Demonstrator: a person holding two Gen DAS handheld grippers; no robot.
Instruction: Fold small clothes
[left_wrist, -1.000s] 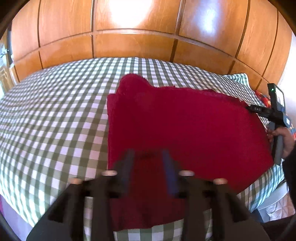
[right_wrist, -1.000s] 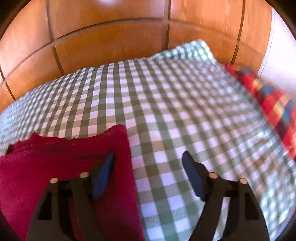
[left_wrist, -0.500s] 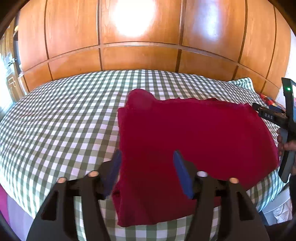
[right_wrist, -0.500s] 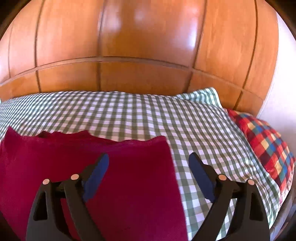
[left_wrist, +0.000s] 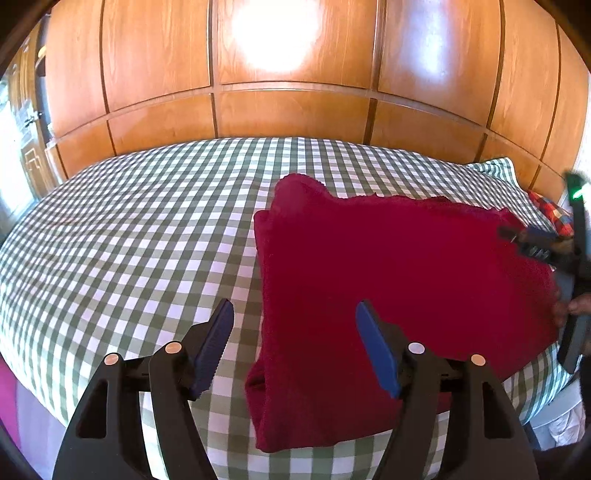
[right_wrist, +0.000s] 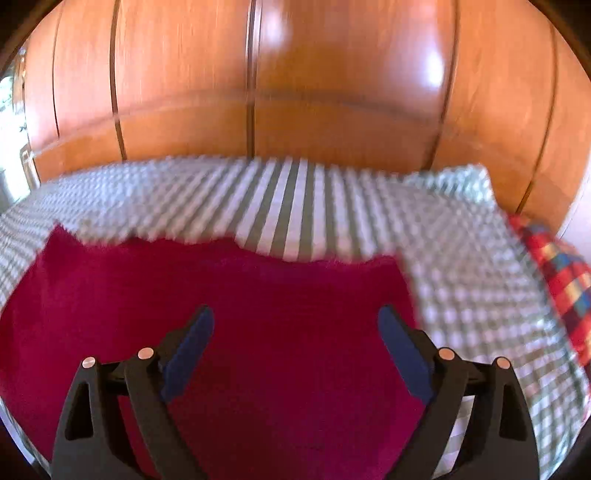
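Observation:
A dark red cloth (left_wrist: 388, 266) lies folded and flat on the green-checked bed sheet (left_wrist: 129, 240), reaching the near edge of the bed. My left gripper (left_wrist: 293, 317) hovers open above the cloth's near left edge, one finger over the sheet and the other over the cloth, gripping nothing. In the right wrist view, which is blurred by motion, the red cloth (right_wrist: 258, 295) fills the lower half. There my right gripper (right_wrist: 295, 321) stands wide open above the cloth's right part, with nothing between its jaws. A hand (left_wrist: 576, 306) holds that tool at the cloth's right edge.
A wooden panelled wall (left_wrist: 295, 103) rises behind the bed. A checked pillow (right_wrist: 454, 184) and a red plaid fabric (right_wrist: 554, 266) lie at the far right. The bed's near edge (left_wrist: 177, 435) drops off below the left gripper.
My left gripper has opened wider and drawn back from the cloth. My right gripper has opened further and swung left, from over the bare sheet to above the red cloth.

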